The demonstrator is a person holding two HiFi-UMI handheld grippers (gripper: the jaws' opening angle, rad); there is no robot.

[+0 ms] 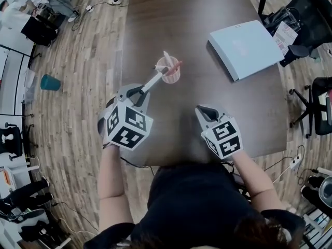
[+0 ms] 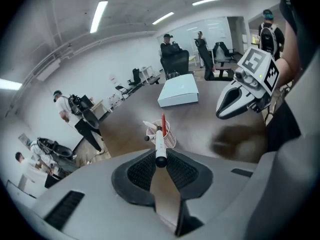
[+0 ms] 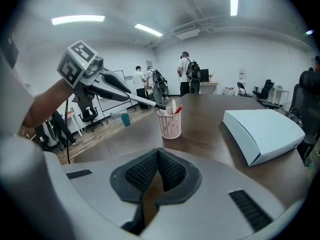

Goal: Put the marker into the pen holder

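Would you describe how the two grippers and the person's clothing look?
Both the left gripper and right gripper have light grey shells, black textured pads on the tongs, and a white cube with black square markers. The person wears a dark top.

We see a table [image 1: 207, 25] with a dark brown wood-look top, smooth with a dull sheen, on a floor [image 1: 78, 113] of pale wood-grain planks. The holder [image 1: 173, 77] is pink perforated plastic. The marker [image 1: 152, 81] has a smooth white plastic barrel and a black end. The box [image 1: 249, 48] looks like matt white card. The left gripper [image 2: 161, 156] and right gripper [image 3: 157, 154] have matt grey plastic shells and black, finely ribbed pads [image 3: 141, 173]; their cubes [image 1: 127, 124] carry matt print.
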